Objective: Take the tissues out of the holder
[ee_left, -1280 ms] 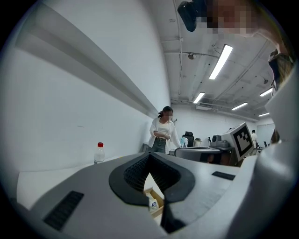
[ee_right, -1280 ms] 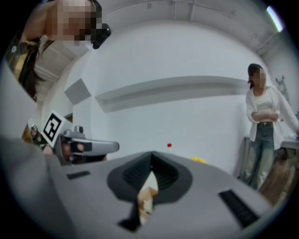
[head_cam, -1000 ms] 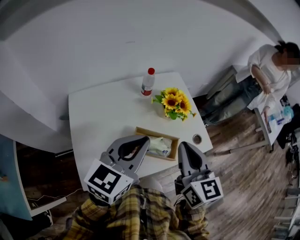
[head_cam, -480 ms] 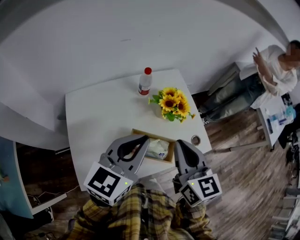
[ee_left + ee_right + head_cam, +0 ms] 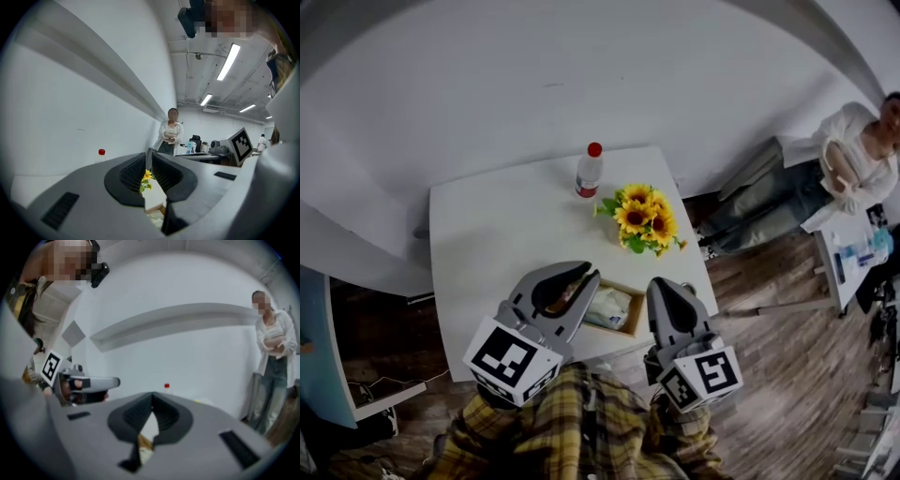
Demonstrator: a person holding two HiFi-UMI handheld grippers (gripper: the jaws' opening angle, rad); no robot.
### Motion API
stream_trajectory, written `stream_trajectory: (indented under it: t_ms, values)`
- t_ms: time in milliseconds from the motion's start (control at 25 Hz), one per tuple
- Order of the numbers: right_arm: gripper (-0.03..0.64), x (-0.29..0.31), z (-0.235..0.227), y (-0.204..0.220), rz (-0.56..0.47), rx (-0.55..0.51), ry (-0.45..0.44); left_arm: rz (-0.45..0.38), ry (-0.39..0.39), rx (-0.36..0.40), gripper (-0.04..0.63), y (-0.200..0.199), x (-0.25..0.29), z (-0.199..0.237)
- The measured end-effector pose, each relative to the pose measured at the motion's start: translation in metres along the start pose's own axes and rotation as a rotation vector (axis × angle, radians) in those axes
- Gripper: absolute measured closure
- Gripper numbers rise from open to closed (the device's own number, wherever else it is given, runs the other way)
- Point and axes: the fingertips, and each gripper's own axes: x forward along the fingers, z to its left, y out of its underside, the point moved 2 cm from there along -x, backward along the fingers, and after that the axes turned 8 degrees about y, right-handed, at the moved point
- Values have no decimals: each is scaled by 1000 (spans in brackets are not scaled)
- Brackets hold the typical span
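Note:
A wooden holder [image 5: 633,319] sits near the white table's front edge with a white tissue pack [image 5: 607,307] lying in it. My left gripper [image 5: 584,277] hovers over the holder's left end. Its jaws are opening, parted by a narrow gap with nothing between them. In the left gripper view [image 5: 149,157] the holder [image 5: 156,207] and tissues [image 5: 154,221] show below the gap. My right gripper [image 5: 660,284] hangs by the holder's right end, empty, with its tips [image 5: 152,395] touching. The holder [image 5: 144,441] shows under them.
A bunch of sunflowers [image 5: 639,217] stands just behind the holder, and a clear bottle with a red cap [image 5: 590,169] stands at the table's far edge. A person [image 5: 853,159] stands on the wooden floor to the right, near another table [image 5: 853,253].
Both grippers have edged forward and now cover more of the holder's two ends. The person at the right has lowered a raised arm.

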Motion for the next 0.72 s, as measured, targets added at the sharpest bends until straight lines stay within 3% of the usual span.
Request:
stream_trajectory:
  t_ms: [240, 440, 720]
  values:
    - [606, 1, -6, -4, -7, 3, -8, 20, 17, 38, 470, -1, 8, -1]
    - [606, -1, -12, -3, -12, 19, -4, 24, 35, 21, 390, 0, 12, -2]
    - [606, -2, -18, -1, -15, 35, 2, 92, 107, 36, 387, 12, 19, -2]
